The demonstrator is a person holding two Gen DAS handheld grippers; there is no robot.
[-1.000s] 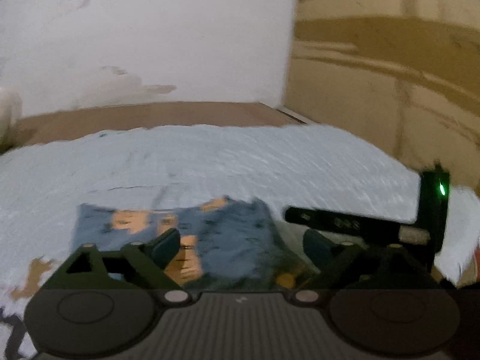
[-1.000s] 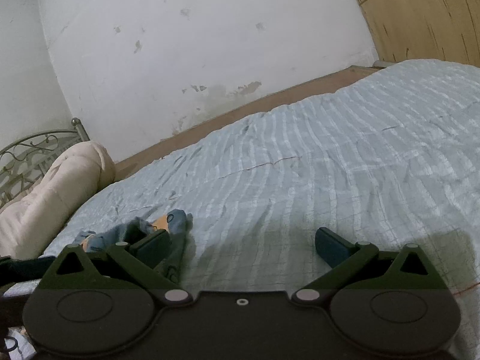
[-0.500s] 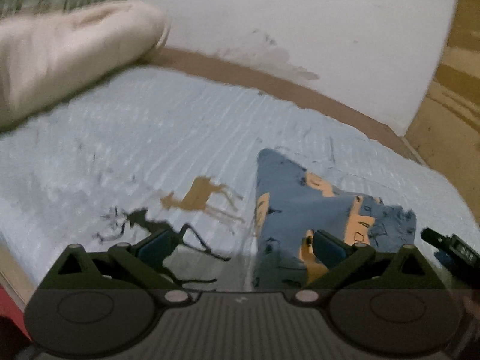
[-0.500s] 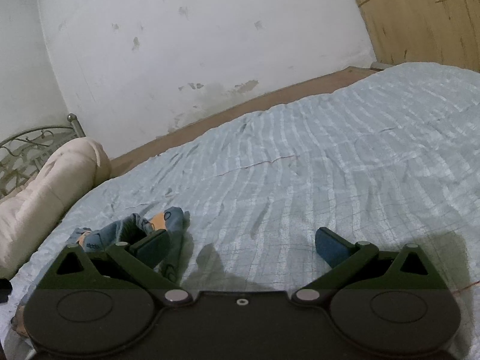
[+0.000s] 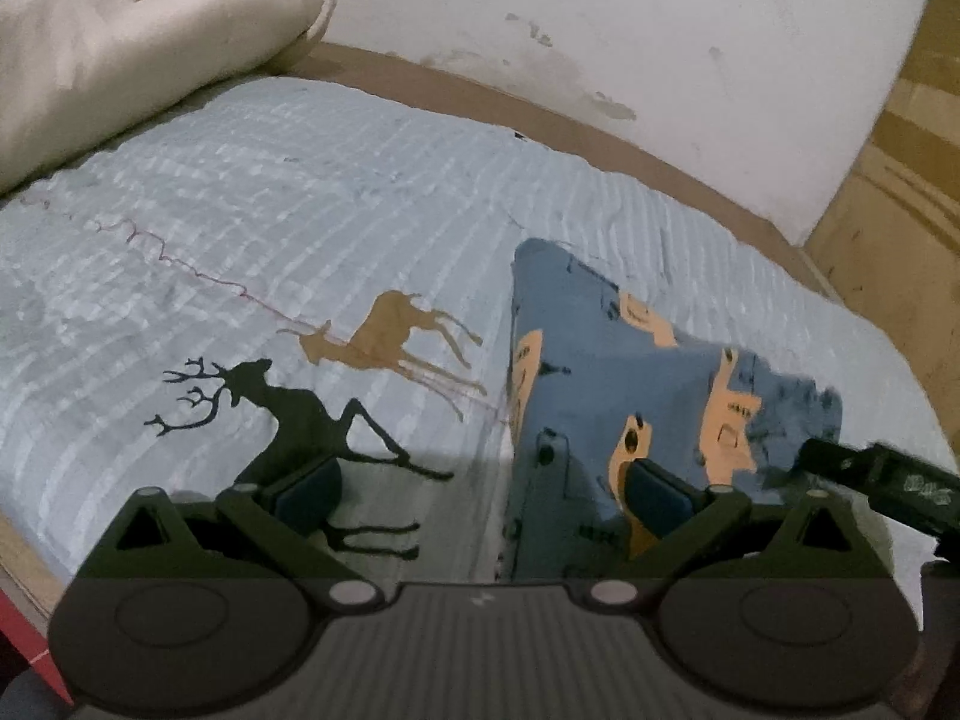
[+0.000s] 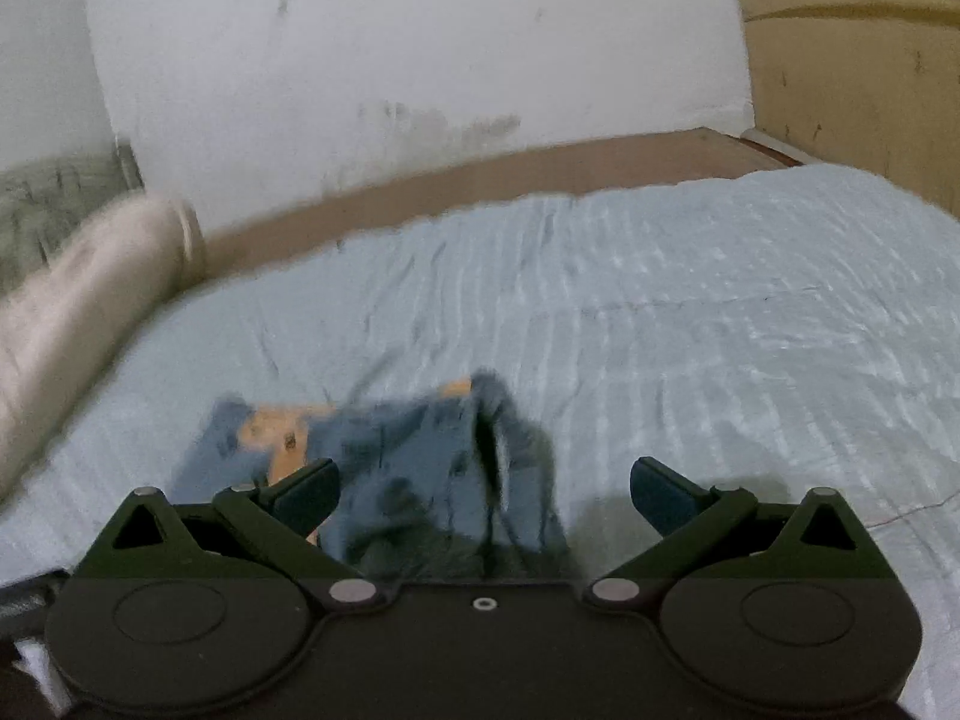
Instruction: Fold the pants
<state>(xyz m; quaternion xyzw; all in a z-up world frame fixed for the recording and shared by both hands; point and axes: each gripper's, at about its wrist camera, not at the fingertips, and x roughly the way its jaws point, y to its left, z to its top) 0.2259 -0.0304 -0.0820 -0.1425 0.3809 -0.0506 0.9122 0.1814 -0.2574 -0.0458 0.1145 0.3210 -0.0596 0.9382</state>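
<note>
You had the pants (image 5: pixel 606 372) lying on the bed (image 5: pixel 360 192), on its pale blue coverlet, already gathered into a compact blue-and-orange bundle rather than spread out. In my judgement you were between folds: the garment was released and you were repositioning for the next one.

Your left gripper (image 5: pixel 480 489) had its fingers wide apart, having just finished opening, with the near left edge of the pants lying between them but not pinched. Your right gripper (image 6: pixel 483 489) also stood with fingers apart, hovering over the near end of the bundle in its blurred view; nothing was held.

The next move, as I judged it, called for lowering a gripper onto a free edge, closing on it, and carrying it across squarely, since the bundle looked uneven and rumpled at its right end.

No containers were present; the only other item was a cream bolster (image 5: pixel 138 42) at the head of the bed, well apart from the pants
</note>
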